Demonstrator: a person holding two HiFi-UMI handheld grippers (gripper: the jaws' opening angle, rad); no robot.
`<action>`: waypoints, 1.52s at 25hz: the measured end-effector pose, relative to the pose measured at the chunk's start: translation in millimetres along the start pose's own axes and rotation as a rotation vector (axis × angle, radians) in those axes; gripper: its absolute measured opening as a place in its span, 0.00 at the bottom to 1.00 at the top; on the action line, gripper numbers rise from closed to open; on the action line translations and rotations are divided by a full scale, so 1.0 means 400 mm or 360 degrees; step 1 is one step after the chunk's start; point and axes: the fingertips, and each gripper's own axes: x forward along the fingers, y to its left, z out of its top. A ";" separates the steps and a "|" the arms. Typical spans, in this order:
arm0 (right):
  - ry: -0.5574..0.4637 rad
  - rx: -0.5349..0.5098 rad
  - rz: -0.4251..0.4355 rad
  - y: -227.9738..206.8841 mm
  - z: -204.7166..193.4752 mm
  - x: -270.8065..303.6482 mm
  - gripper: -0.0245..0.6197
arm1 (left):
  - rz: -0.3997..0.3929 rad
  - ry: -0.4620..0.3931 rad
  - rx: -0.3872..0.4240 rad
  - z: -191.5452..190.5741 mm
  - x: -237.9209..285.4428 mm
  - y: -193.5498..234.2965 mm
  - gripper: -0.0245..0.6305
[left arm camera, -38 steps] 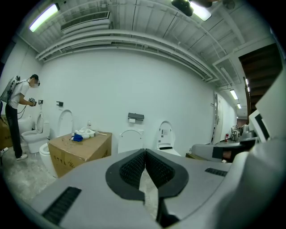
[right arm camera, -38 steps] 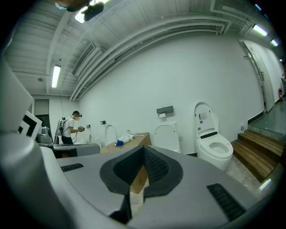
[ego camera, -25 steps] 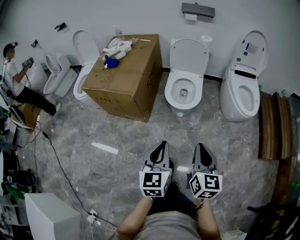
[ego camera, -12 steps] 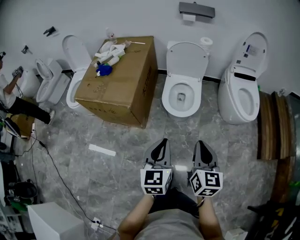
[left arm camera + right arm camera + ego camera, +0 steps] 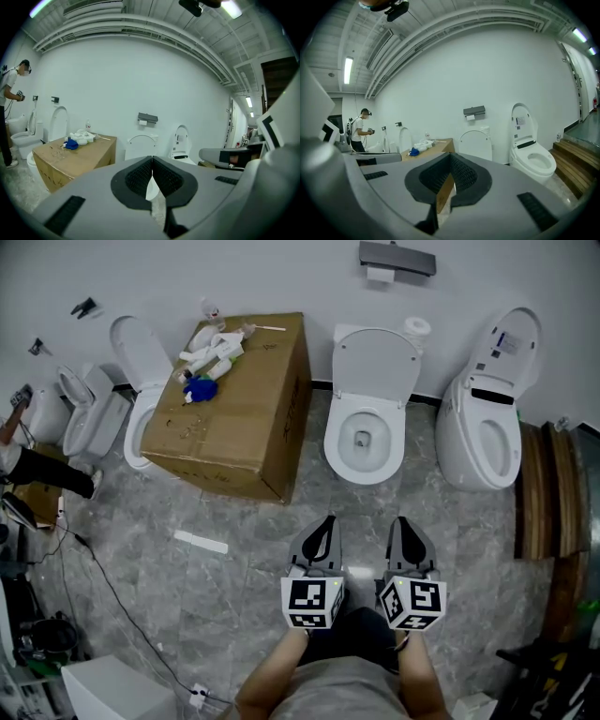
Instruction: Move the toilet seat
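A white toilet (image 5: 366, 432) stands against the far wall straight ahead, its seat and lid (image 5: 378, 367) raised upright. In the gripper views it shows as the raised lid (image 5: 140, 145) (image 5: 477, 143). My left gripper (image 5: 325, 526) and right gripper (image 5: 403, 526) hang side by side over the grey floor, well short of the toilet. Both are shut, with their jaw tips touching and nothing between them.
A large cardboard box (image 5: 234, 418) with white items and a blue thing on top stands left of the toilet. Another toilet (image 5: 483, 423) with its lid up is at the right, beside wooden steps (image 5: 548, 488). More toilets (image 5: 131, 381) and a person (image 5: 28, 460) are far left. A cable (image 5: 112, 577) trails across the floor.
The view has shifted, so the box, the far-left toilets and the person slid leftward in the head view. Both grippers stay shut in the same place.
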 end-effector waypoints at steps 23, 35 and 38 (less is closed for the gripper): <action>0.0038 0.0036 0.0008 -0.113 0.057 0.176 0.06 | 0.0010 0.0056 -0.0019 0.029 0.205 0.003 0.06; 0.0095 0.0059 0.0054 -0.246 0.095 0.344 0.06 | 0.0093 0.0102 -0.0039 0.052 0.395 -0.002 0.06; 0.0115 0.0069 0.0066 -0.274 0.097 0.377 0.06 | 0.0123 0.0118 -0.0054 0.051 0.427 0.004 0.06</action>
